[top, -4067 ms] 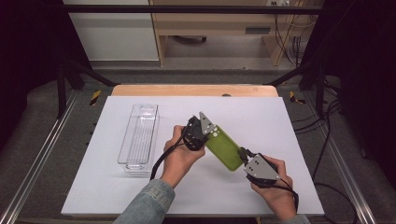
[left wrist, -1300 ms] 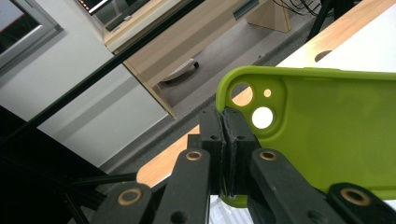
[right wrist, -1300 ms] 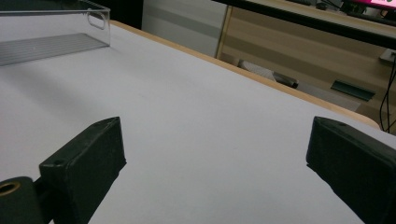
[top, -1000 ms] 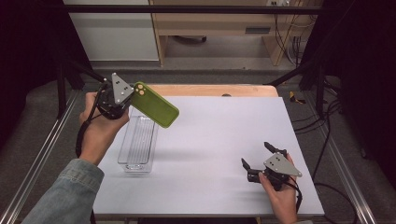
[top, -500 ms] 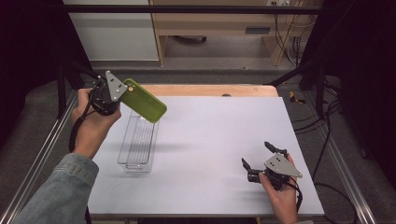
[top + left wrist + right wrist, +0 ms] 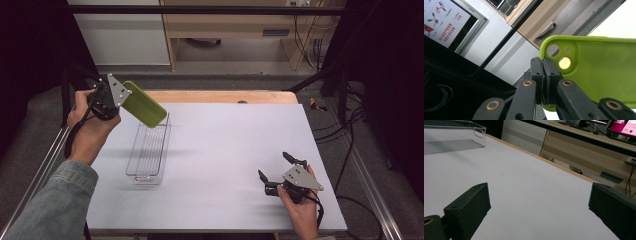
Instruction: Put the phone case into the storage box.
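My left gripper (image 6: 120,95) is raised above the table's far left corner, shut on the camera end of a lime green phone case (image 6: 145,104). The case slants down to the right, its lower end over the far end of a clear plastic bin (image 6: 148,150). In the left gripper view the jaws are pressed together on the edge of the phone case (image 6: 599,72) beside its camera cutouts. My right gripper (image 6: 275,167) rests low near the front right of the white table (image 6: 230,145), open, with nothing between its jaws. The right gripper view shows the clear bin (image 6: 451,137) at top left.
The bin stands lengthwise on the left half of the table. Metal frame rails (image 6: 370,175) run along both table sides. A wooden strip (image 6: 225,96) borders the far edge, and a wooden bench (image 6: 235,25) and cables (image 6: 310,45) lie beyond.
The left gripper took the green case from the table's middle up to the far left. In the last second it drifted slightly left and tilted the case steeper over the bin. The right gripper stayed put.
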Tool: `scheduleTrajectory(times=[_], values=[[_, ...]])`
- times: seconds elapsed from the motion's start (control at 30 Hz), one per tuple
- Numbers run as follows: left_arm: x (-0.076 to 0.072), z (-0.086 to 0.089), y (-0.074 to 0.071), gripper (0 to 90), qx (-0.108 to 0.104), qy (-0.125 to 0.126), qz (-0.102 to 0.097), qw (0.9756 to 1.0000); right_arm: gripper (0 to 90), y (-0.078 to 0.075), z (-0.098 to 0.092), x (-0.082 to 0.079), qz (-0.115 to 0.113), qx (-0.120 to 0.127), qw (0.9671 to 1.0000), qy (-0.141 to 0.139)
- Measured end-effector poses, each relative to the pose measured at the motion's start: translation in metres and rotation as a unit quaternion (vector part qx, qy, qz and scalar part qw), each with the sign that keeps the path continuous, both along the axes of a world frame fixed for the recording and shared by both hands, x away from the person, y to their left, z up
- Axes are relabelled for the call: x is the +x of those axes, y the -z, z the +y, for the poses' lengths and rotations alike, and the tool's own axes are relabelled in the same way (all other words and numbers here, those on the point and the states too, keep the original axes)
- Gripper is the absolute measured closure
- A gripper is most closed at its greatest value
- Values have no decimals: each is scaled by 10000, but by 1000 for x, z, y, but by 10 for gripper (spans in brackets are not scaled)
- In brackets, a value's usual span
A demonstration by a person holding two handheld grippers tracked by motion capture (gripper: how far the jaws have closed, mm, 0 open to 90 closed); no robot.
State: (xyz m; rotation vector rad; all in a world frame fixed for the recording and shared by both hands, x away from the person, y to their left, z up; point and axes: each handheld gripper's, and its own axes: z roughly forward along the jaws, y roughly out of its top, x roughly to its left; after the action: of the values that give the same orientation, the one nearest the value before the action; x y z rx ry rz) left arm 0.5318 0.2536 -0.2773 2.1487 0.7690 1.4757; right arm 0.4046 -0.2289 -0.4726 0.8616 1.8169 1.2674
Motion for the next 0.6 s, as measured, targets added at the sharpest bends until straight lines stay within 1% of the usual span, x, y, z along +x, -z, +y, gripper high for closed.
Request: scheduleTrajectory(times=[0.13,0.2,0.27,0.37,0.5,0.6], values=[[3,1,5,877,156,11,-64,9999,40,0,0,0,4,31,10000,5],[5,1,7,877,175,9,-57,9998,40,1,0,0,-11,19,10000,5],[10,1,11,877,191,58,28,9998,40,1,0,0,-7,4,10000,6],[16,1,16,877,215,79,56,9997,41,2,0,0,-3,16,10000,2],[19,1,22,877,452,62,66,9989,41,2,0,0,-11,23,10000,-7],[21,2,24,877,535,71,25,9985,40,2,0,1,-18,-25,10000,-6]])
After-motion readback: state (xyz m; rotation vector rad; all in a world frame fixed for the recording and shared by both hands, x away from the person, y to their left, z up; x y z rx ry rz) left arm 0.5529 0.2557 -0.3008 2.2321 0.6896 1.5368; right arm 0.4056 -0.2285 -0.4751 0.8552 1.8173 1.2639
